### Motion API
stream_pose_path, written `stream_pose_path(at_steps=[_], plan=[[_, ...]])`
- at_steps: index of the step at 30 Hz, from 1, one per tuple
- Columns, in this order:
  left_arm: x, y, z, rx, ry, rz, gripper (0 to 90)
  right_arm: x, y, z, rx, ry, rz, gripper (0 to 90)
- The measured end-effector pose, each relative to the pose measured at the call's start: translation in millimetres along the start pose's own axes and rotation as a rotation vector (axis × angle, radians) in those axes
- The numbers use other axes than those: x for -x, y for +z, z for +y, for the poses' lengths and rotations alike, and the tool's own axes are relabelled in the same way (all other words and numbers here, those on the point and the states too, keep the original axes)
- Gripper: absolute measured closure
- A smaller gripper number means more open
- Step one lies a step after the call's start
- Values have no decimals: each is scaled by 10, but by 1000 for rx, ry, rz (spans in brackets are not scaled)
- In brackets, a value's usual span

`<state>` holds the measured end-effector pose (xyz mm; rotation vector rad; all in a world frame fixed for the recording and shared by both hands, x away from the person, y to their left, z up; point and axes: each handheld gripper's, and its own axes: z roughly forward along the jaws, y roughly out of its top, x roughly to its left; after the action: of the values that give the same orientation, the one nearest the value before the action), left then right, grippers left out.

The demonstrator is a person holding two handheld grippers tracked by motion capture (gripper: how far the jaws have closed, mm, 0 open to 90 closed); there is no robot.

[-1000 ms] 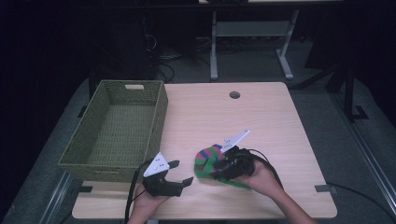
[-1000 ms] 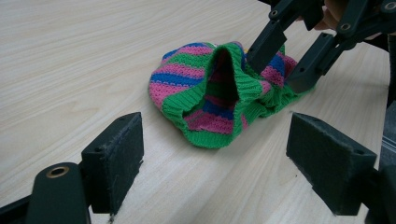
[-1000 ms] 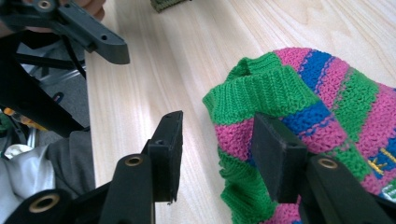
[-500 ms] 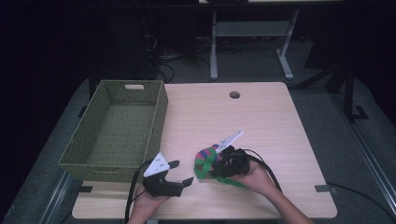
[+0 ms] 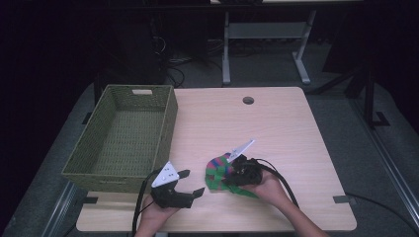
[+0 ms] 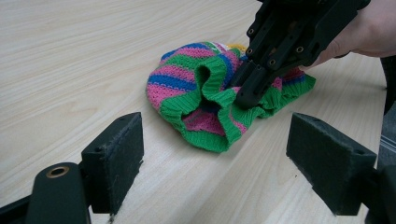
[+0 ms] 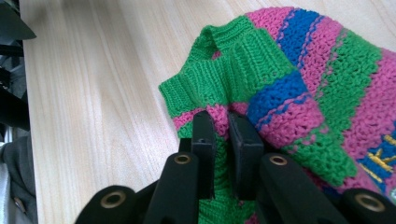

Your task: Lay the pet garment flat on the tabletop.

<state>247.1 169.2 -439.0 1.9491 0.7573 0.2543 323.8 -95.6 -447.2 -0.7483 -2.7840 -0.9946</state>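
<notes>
A striped knit garment (image 5: 217, 172) in green, pink and blue lies bunched near the table's front edge. My right gripper (image 5: 233, 174) is shut on its green ribbed hem; in the right gripper view the knit garment (image 7: 289, 88) spreads ahead and the right gripper (image 7: 222, 130) pinches pink and green fabric between its jaws. My left gripper (image 5: 190, 182) stands open just left of the garment, nothing between its jaws. From the left gripper view, the left gripper (image 6: 215, 154) faces the knit garment (image 6: 196, 88), with the right gripper (image 6: 250, 95) pressed into the folds.
A green woven basket (image 5: 165, 121) stands empty at the table's left side. A round cable hole (image 5: 248, 100) sits near the table's far edge. Cables trail from both grippers toward the front edge. The wooden table (image 5: 276, 128) stretches bare beyond the garment.
My right gripper and the garment have shifted slightly left and toward the front. The left gripper has barely moved.
</notes>
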Motion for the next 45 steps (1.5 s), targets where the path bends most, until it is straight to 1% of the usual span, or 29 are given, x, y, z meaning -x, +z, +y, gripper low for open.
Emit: stream_pose_path(at_steps=[6, 10, 17, 18, 19, 21, 27, 32, 43, 45], plan=[[5, 10, 0, -3, 0, -1, 186, 5, -24, -1, 5, 12, 11, 830], [6, 16, -1, -3, 0, -3, 186, -1, -59, -3, 12, 8, 13, 832], [4, 19, -1, -4, -2, -4, 185, 0, -159, -4, 29, 9, 16, 834], [2, 19, -1, -4, -2, -4, 186, -5, -177, -3, 31, 17, 16, 834], [-1, 18, -1, -5, -1, -4, 185, 0, -192, -6, 36, 11, 18, 834], [-1, 20, -2, -5, -2, -4, 185, -6, -227, -6, 40, 19, 18, 834], [4, 22, -2, -5, -3, -4, 186, -5, -304, -20, 59, 23, 24, 835], [2, 20, -1, -5, -2, -4, 186, -11, -380, -13, 69, 16, 18, 834], [9, 30, 1, -7, 0, -3, 186, 11, -523, -29, 94, 19, 11, 835], [10, 34, 3, -8, 2, -5, 186, 11, -554, -31, 98, 27, 12, 835]])
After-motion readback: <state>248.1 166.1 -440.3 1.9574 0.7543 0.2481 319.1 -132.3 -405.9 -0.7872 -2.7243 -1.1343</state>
